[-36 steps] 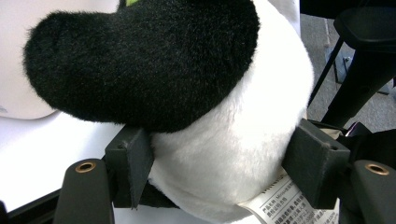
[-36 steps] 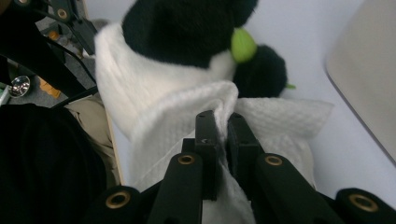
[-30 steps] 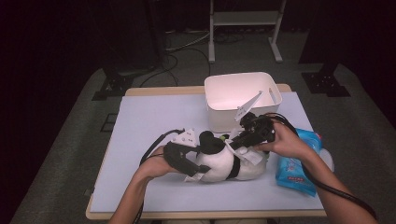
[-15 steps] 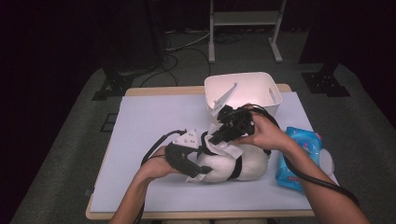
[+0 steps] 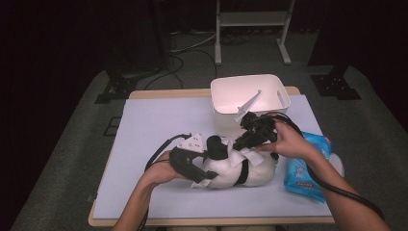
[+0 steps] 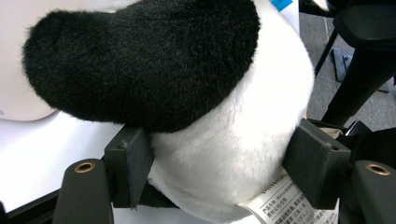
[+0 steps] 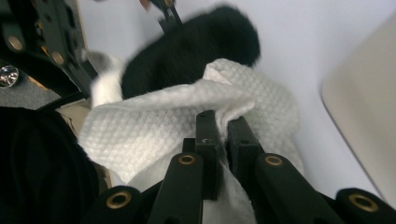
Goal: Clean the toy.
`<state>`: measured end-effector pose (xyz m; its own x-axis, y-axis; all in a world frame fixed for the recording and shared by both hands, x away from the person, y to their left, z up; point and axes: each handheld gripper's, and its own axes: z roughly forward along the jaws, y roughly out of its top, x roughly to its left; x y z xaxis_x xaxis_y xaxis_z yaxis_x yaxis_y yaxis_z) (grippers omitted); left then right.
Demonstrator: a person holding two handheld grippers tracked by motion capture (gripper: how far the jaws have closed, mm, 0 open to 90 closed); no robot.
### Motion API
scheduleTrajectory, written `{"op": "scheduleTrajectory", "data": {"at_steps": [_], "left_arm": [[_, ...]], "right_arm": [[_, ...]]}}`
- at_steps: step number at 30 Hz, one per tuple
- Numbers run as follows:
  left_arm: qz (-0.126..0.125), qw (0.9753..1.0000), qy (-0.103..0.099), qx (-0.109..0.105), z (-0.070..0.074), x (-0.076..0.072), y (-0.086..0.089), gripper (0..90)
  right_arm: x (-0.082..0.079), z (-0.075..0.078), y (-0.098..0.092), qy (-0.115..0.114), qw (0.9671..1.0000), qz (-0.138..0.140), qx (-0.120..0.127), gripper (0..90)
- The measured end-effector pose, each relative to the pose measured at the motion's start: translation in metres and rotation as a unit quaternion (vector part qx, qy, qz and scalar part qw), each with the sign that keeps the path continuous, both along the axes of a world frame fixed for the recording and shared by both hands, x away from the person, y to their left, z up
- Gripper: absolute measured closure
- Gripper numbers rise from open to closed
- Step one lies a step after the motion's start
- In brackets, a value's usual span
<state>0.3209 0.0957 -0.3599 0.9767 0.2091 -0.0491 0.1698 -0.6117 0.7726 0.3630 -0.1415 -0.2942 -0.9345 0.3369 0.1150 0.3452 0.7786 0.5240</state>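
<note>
At about seven o'clock from the table's centre, the left gripper (image 5: pixel 195 168) clamps the plush panda (image 5: pixel 231 168) by its white body, its jaws pressed into the fur on both sides, seemingly to keep the toy from sliding. At the panda's one o'clock, the right gripper (image 5: pixel 240 143) pinches a wet wipe (image 7: pixel 187 121) between nearly closed jaws and lays it on the toy's back, apparently to rub it clean. The white bin (image 5: pixel 276 91) stands at twelve o'clock, the blue wipes pack (image 5: pixel 305 171) at three, within reach.
</note>
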Motion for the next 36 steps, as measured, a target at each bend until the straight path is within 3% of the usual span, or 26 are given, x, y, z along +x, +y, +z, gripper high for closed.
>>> {"op": "scheduleTrajectory", "data": {"at_steps": [5,9,17,23,32,36], "left_arm": [[-0.001,1.0,0.0,0.001,0.0,0.001,0.001,29.3],[-0.003,1.0,-0.003,-0.001,0.001,0.0,-0.001,29.2],[0.0,1.0,0.0,-0.005,0.0,0.0,-0.001,29.3],[0.0,1.0,-0.005,-0.004,0.008,0.0,-0.004,30.0],[-0.004,0.9996,-0.025,0.012,0.029,-0.002,-0.008,30.9],[-0.002,0.9993,-0.031,0.02,0.037,-0.004,-0.007,31.0]], "right_arm": [[-0.001,-0.011,-0.021,0.011,0.9995,-0.024,-0.02,84.0],[-0.001,-0.014,-0.039,0.019,0.999,-0.039,-0.012,84.0],[-0.006,-0.01,-0.047,0.015,0.9988,-0.044,-0.013,83.9],[-0.011,0.003,-0.032,0.007,0.9995,-0.014,0.028,84.0],[-0.016,0.032,0.006,-0.022,0.9984,0.028,0.043,84.1],[-0.017,0.038,0.013,-0.028,0.9981,0.033,0.044,84.1]]}}
